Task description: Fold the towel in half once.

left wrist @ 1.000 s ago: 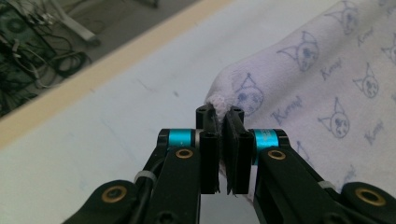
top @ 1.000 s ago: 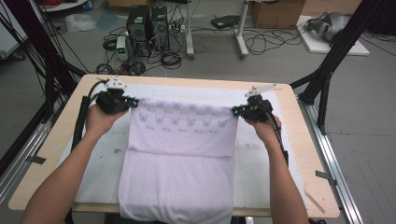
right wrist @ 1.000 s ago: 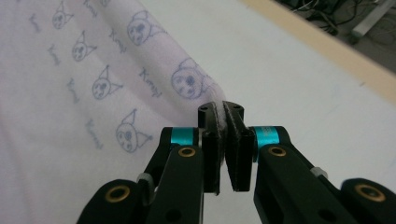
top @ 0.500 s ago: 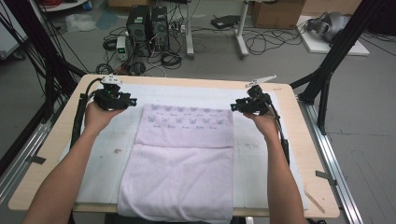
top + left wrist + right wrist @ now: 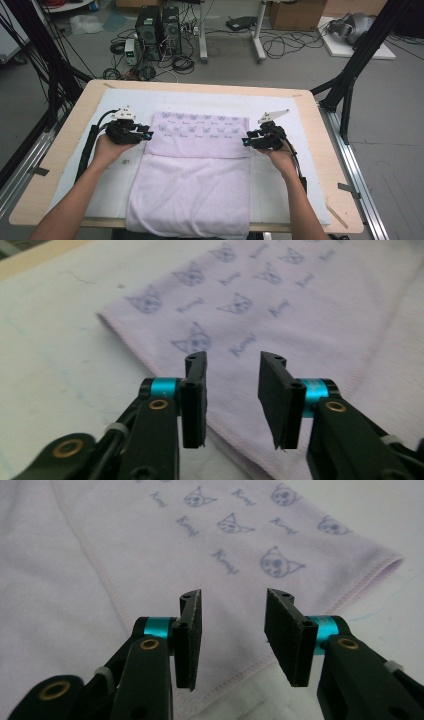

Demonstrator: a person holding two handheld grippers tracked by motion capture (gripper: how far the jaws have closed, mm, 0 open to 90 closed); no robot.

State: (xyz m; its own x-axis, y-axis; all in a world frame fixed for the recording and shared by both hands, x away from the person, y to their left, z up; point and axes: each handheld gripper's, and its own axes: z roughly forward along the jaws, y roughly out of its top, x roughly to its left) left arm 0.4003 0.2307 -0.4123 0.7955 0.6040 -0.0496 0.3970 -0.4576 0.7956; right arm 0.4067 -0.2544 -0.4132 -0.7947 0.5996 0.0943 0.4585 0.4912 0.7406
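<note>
Room: grey floor beyond the counter, with two black computer towers (image 5: 158,30), loose cables and a cardboard box (image 5: 295,14).
Counter: one pale wooden counter (image 5: 320,150), black frame struts at both sides.
Cover: one white sheet (image 5: 120,170) spread over the counter top.
Towel: one lilac terry towel printed with small cat faces (image 5: 200,165), lying flat mid-counter, its far band folded over toward the person, its near edge hanging off the counter's front.
Left gripper (image 5: 146,136): one, at the towel's left edge; fingers (image 5: 194,400) spread, having just been closing a little, nothing pinched.
Right gripper (image 5: 246,142): one, at the towel's right edge; fingers (image 5: 289,635) spread, having just been closing a little, nothing pinched, towel below.
</note>
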